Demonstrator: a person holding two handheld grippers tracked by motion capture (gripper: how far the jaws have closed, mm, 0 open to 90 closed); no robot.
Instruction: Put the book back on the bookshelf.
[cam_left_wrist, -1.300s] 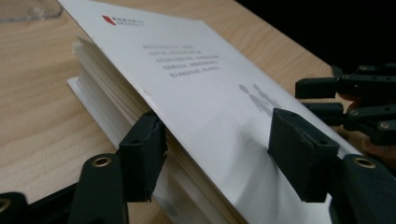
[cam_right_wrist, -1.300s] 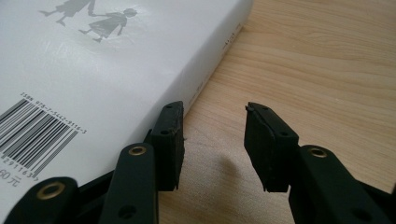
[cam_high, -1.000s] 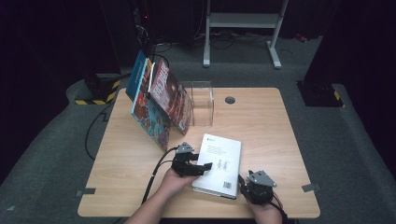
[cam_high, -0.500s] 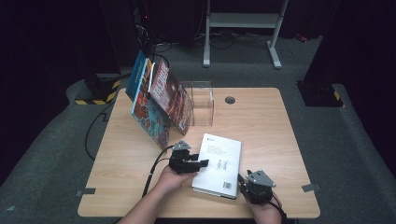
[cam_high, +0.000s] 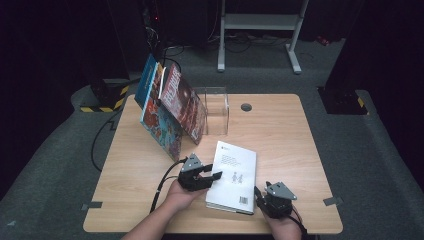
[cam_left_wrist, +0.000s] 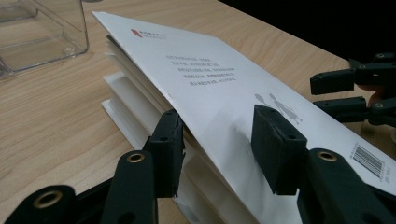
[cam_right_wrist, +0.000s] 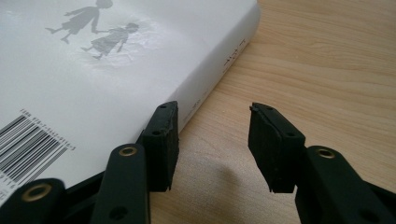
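Since earlier frames, left gripper (cam_high: 209, 177) sits slightly nearer white paperback book (cam_high: 233, 176), jaws just been closing; upper cover and some pages now lifted between its pads (cam_left_wrist: 275, 148), one pad under, one on top, contact not certain. Book lies flat near front edge of light wooden table (cam_high: 280, 135), in front of clear plastic box (cam_high: 216, 111). Right gripper (cam_right_wrist: 212, 140) unmoved, jaws just opening slightly, half spread, empty, beside spine. Likely step: opening or lifting book.

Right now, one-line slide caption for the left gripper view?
Left gripper lifting the white book's cover edge off its pages.
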